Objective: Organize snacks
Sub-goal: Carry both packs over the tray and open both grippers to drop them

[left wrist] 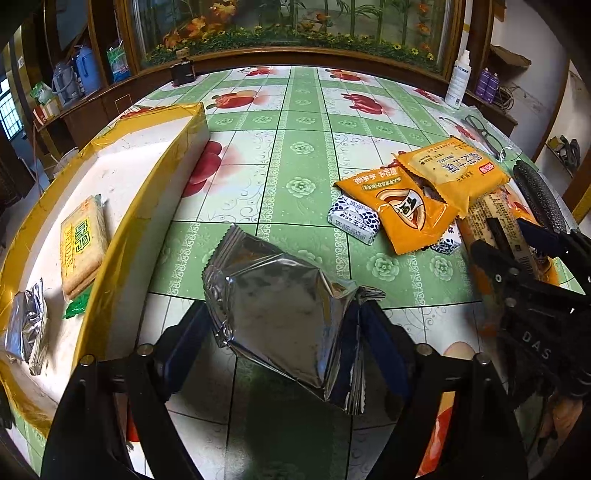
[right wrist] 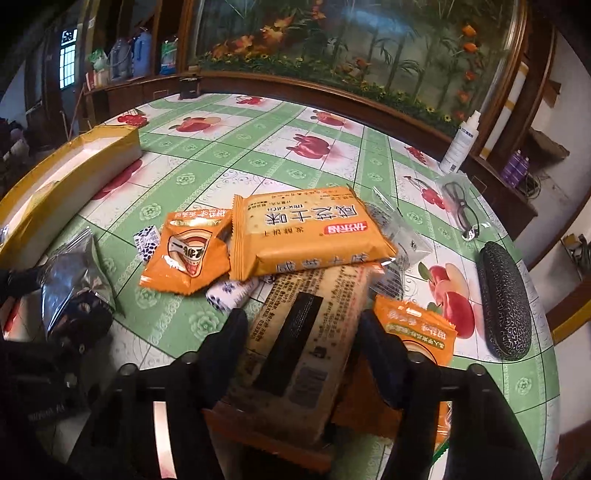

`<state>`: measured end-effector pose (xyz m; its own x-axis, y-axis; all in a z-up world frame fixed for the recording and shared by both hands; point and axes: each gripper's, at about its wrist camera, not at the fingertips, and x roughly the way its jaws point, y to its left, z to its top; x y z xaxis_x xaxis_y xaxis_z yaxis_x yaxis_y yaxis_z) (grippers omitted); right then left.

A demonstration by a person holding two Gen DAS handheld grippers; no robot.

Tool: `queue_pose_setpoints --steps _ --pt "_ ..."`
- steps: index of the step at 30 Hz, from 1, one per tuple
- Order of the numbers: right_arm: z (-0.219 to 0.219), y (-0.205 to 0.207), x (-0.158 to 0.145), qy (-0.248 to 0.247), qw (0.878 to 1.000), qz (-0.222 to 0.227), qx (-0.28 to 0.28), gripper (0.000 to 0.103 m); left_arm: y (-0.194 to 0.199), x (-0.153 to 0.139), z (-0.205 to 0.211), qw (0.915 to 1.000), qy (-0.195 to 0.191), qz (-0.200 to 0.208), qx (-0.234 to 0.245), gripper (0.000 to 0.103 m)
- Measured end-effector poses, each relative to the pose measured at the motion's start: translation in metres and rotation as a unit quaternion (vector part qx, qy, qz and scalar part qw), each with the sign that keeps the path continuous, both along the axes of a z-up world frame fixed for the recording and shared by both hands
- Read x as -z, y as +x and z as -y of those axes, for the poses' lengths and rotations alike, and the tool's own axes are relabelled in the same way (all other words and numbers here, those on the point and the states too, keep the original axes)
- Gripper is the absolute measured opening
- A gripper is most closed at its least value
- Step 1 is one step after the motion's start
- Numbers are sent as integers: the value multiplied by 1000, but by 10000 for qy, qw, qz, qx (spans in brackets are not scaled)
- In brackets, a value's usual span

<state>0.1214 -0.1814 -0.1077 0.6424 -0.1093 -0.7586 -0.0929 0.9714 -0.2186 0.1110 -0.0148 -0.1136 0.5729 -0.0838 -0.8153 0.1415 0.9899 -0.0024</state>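
Left tool (left wrist: pixel 284 332) carries a silver foil packet (left wrist: pixel 280 306) clear of the desk (left wrist: pixel 295 155), with the packet between its fingers and the right pad against its crimped edge. The right tool (right wrist: pixel 303 347) straddles a long beige cracker pack (right wrist: pixel 306 332) at the near end of the snack pile; its fingers bracket the pack's sides, but firm contact cannot be confirmed. The pack lies partly under a large orange biscuit pack (right wrist: pixel 306 236). A clean lift would probably require closing squarely on the pack's long sides, then drawing it toward the camera so that the overlying pack slides off instead of tipping. A small orange sachet (right wrist: pixel 188 251) and blue-patterned sweets (right wrist: pixel 229 295) rest just beside it. The yellow-rimmed box (left wrist: pixel 155 155) at the left, the likely destination, already holds a cracker pack (left wrist: pixel 83 247) and another foil packet (left wrist: pixel 27 325). The desk bears a green tablecloth with fruit print; glasses (right wrist: pixel 461 210), their case (right wrist: pixel 506 299) and a spray bottle (right wrist: pixel 460 144) occupy the right. A landscape mural (left wrist: pixel 295 22) backs the room.
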Motion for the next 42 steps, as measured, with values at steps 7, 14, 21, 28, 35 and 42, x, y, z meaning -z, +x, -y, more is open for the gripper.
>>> queue_pose_setpoints --steps 7,14,21,28,35,42 --pt "33 -20 -27 908 9955 263 -29 12 -7 -3 -13 9995 -310 58 68 65" --pt "35 -24 -20 964 9951 167 149 45 -17 -5 -14 9992 -389 27 35 65" --pt "3 -18 -11 640 9975 100 279 76 -26 -13 -17 9988 -467 108 31 65" --pt "-18 -10 11 -57 9998 -91 194 63 -33 -23 -19 9981 -582 210 78 65" --pt "10 -30 -15 836 9963 178 102 55 -44 -47 -27 9965 -652 517 59 65" --pt "-4 -37 -51 1715 9832 409 -472 55 -55 -69 -51 9942 -503 933 -154 65"
